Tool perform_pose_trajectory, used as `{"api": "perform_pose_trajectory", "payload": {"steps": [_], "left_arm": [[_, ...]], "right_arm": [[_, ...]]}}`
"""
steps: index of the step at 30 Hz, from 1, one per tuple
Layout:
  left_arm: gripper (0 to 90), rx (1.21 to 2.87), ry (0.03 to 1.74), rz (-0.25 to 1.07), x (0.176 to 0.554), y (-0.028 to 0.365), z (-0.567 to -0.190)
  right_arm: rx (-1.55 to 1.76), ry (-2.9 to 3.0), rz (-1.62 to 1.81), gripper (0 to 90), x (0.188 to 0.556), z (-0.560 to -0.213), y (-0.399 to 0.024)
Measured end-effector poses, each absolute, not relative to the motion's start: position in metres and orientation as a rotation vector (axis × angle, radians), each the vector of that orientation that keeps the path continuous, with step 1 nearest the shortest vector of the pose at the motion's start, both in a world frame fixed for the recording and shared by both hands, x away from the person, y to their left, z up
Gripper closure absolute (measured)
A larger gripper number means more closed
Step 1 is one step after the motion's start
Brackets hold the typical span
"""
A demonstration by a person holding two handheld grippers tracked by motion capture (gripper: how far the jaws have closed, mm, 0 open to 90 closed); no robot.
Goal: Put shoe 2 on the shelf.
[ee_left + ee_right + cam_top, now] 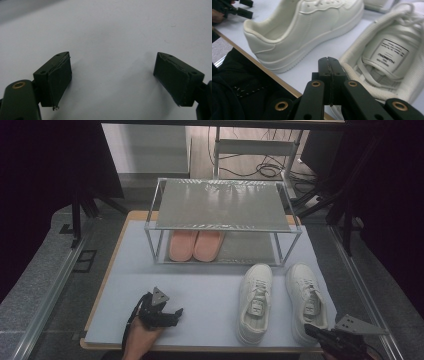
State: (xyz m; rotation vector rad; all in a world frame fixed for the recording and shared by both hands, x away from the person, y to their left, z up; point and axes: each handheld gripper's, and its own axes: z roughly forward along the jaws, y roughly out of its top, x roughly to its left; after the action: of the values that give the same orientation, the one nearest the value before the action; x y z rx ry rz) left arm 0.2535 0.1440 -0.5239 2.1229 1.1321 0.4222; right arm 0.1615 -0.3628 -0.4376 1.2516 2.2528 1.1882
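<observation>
Right gripper (pixel 329 82): fingers pressed together, empty, at the heel of the right white sneaker (pixel 306 301) near the desk (pixel 210 295) front edge. Left gripper (pixel 112 77): fingers apart, idle. Approach step; next, probably open and grasp the heel collar.

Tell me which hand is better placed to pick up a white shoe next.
The right. Its claw, shut, sits at the heel of the right white shoe; the left claw, open, rests over bare mat, apart from both shoes.
</observation>
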Motion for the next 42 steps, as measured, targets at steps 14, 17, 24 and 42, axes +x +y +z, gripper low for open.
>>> {"api": "perform_pose_trajectory", "payload": {"steps": [14, 17, 24, 42], "left_arm": [[15.0, 2.124, 1.131, 0.424, 0.254, 0.144, -0.524], [15.0, 2.124, 1.131, 0.424, 0.254, 0.144, -0.524], [15.1, 2.124, 1.131, 0.424, 0.253, 0.144, -0.524], [15.4, 2.125, 1.129, 0.425, 0.253, 0.144, -0.524]], "right_arm": [[1.251, 2.228, 1.198, 89.8, 0.169, -0.431, -0.353], [1.252, 2.227, 1.212, 89.8, 0.175, -0.429, -0.346], [1.273, 2.242, 1.240, 89.9, 0.188, -0.430, -0.324], [1.245, 2.274, 1.158, 89.9, 0.187, -0.450, -0.280]]}}
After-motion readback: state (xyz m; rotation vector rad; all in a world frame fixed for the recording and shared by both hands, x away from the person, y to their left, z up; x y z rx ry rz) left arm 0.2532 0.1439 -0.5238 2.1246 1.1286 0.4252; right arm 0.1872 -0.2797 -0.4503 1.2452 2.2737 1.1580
